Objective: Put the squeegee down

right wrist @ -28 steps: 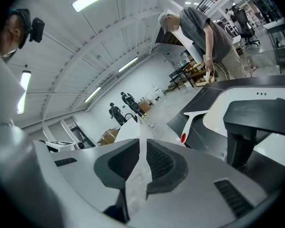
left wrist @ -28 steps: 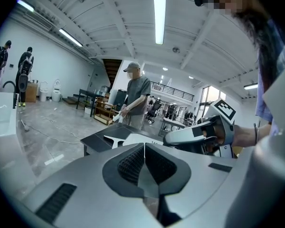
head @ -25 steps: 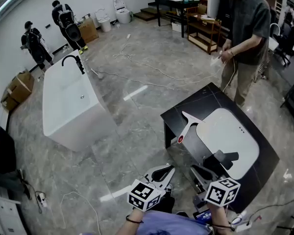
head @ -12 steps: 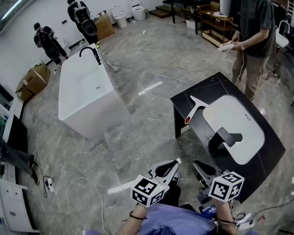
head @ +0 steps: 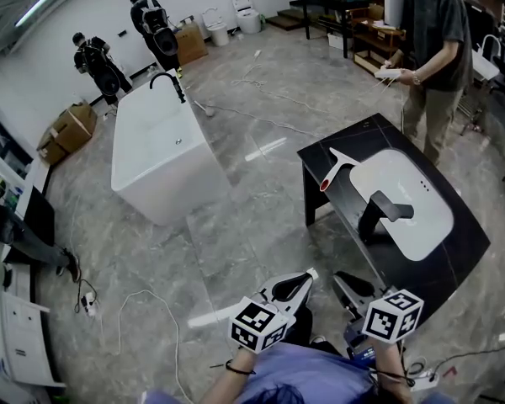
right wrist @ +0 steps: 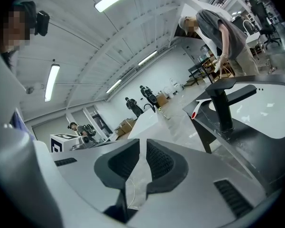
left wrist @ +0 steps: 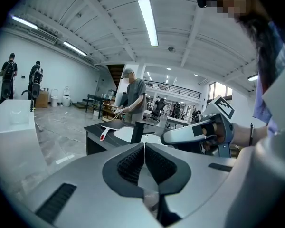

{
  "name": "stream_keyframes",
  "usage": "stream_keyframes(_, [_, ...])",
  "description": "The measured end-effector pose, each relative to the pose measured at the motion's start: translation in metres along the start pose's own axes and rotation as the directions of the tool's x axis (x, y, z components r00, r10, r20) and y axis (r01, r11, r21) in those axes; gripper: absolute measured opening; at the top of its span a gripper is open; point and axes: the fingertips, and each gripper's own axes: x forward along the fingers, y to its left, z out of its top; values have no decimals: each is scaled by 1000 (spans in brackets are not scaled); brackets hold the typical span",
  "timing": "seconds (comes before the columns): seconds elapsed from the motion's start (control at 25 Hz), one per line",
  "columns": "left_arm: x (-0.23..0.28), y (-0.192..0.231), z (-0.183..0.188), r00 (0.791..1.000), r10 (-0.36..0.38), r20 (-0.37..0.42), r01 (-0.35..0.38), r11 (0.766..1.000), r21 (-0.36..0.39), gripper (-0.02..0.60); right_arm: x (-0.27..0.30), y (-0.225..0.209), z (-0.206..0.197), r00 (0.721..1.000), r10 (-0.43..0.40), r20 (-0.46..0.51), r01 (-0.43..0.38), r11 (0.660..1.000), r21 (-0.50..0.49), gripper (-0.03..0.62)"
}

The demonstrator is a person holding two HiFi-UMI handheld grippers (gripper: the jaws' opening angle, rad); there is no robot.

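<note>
Your left gripper (left wrist: pixel 144 148) and right gripper (right wrist: pixel 141 146) are both pressed shut, empty. The squeegee (head: pixel 336 168) lies on the black counter (head: pixel 358 138).

One squeegee (head: pixel 337 169), one bathtub (head: pixel 175 188), one basin (head: pixel 427 222)

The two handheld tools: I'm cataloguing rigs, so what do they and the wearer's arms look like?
Both the left tool and the right tool have pale grey shells with black ribbed pads, and each carries a white cube printed with black square markers. The person wears a lavender top and a thin dark band on the left wrist.
</note>
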Motion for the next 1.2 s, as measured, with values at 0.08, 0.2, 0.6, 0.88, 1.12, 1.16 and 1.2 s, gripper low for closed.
stream_keyframes(0.08, [-4, -9, -4, 1000, -3, -4, 3, 1000, 6, 17, -6, 6, -5, 1000, 2, -2, -2, 1000, -6, 57])
stream_keyframes(0.2, [-11, -19, -8, 1000, -5, -5, 5, 1000, 11, 17, -14, 12, -9, 1000, -5, -10, 4, 1000, -19, 52])
stream_keyframes(0.6, [-30, -34, -12, 1000, 1, 4, -1, 1000, 22, 17, -29, 26, -21, 1000, -5, -17, 4, 999, -53, 44])
stream_keyframes(0.88, [-38, -40, -16, 1000, 8, 18, -8, 1000, 22, 17, -34, 31, -27, 1000, -4, -29, 2, 997, -81, 41])
stream_keyframes(1.12, [-46, -42, -20, 1000, 13, 21, -13, 1000, 20, 17, -39, 36, -33, 999, -12, -33, 9, 996, -85, 41])
stream_keyframes(1.16, [-47, -43, -21, 1000, 13, 20, -13, 1000, 20, 17, -40, 36, -34, 999, -14, -33, 11, 996, -87, 41])
stream_keyframes(1.2, [-48, -43, -22, 1000, 14, 20, -14, 1000, 18, 17, -40, 36, -34, 999, -18, -34, 15, 996, -89, 41])
